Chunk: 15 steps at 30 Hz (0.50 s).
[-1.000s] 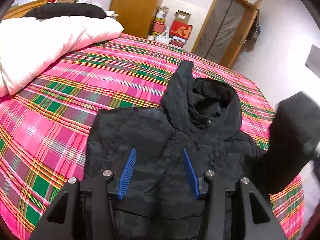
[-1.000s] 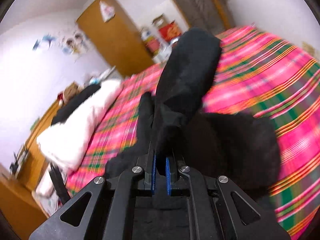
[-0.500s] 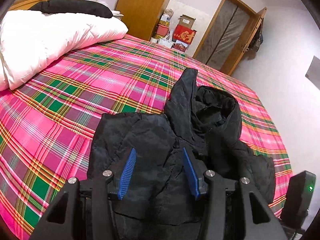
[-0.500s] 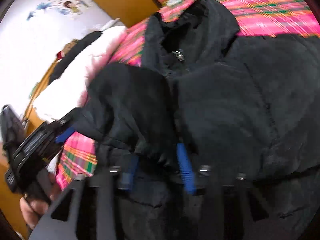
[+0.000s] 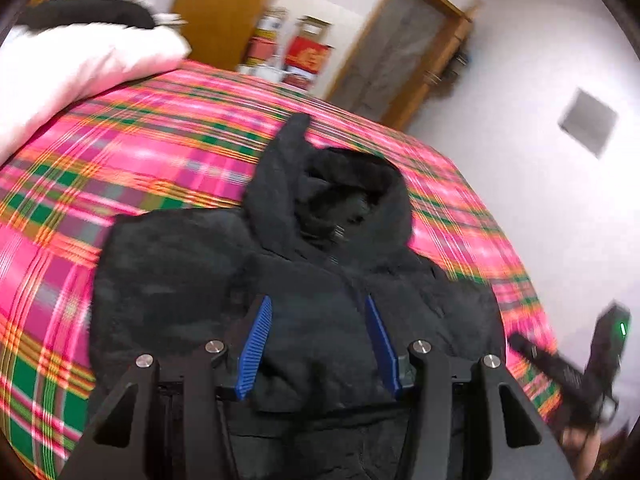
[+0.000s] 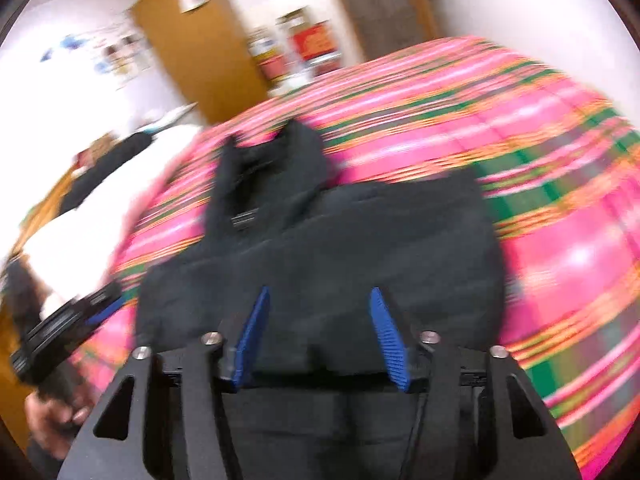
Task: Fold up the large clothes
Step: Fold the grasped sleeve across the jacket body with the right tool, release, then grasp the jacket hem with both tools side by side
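We have the jacket (image 5: 304, 300) lying flat on the bed (image 5: 132, 152), hood (image 5: 344, 196) at the far end, hem near us, so its long axis runs near-to-far, straight along both tools' pointing lines. Both sleeves look folded in over the body; we read that as a judgement, the blur hides the seams.

Left tool (image 5: 316, 344): released, blue pads half apart, nothing pinched. It hovers over the near-centre of the jacket, a bit left of the zip line. In its view the cloth shows between the pads, but we see no contact.

Right tool (image 6: 320, 336): jaws closing right now, nothing gripped between them; black cloth lies below the gap only. It sits over the near-right half of the body.

Each tool shows up at the edge of the other's view, so they flank the jacket's midline, both near the hem and well short of the hood.

Our call: the next fold runs lengthways, hem to hood or hood to hem. Both tools are nearer the hem, so we expect hem corners get taken, left tool on the left corner, right tool on the right.
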### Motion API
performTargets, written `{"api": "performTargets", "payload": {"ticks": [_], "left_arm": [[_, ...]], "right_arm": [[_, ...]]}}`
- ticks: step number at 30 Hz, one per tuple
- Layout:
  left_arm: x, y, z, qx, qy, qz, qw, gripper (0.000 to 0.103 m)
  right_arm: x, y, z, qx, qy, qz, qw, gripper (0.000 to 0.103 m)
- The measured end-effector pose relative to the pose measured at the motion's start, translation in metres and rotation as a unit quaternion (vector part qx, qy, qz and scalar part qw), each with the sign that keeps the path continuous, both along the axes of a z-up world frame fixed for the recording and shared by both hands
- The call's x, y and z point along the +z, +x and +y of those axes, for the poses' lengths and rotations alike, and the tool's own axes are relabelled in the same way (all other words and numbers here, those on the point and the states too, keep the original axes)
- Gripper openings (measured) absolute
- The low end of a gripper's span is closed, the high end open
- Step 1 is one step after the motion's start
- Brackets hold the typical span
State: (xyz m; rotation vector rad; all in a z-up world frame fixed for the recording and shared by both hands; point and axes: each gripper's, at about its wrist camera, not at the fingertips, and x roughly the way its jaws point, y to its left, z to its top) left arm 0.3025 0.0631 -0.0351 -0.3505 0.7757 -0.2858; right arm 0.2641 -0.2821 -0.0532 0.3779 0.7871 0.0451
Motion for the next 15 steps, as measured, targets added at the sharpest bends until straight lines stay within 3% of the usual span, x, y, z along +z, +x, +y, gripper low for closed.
{"api": "performTargets", "payload": {"ticks": [2,4,9,15], "left_arm": [[-0.005,0.002,-0.015,-0.017,0.026,0.001,0.9995,0.051],[-0.016,0.007,-0.025,-0.026,0.046,0.017,0.9985,0.051],[-0.062,0.024,-0.032,-0.008,0.118,0.105,0.9874,0.053],[-0.075,0.024,-0.034,-0.003,0.144,0.106,0.9839,0.056]], "right_arm": [[-0.018,0.005,-0.021,-0.03,0.003,0.025,0.999,0.042],[-0.044,0.015,-0.024,-0.022,0.02,0.053,0.998,0.04],[-0.079,0.03,0.004,0.02,-0.021,0.076,0.997,0.039],[-0.086,0.041,0.012,0.037,-0.048,0.088,0.994,0.039]]}}
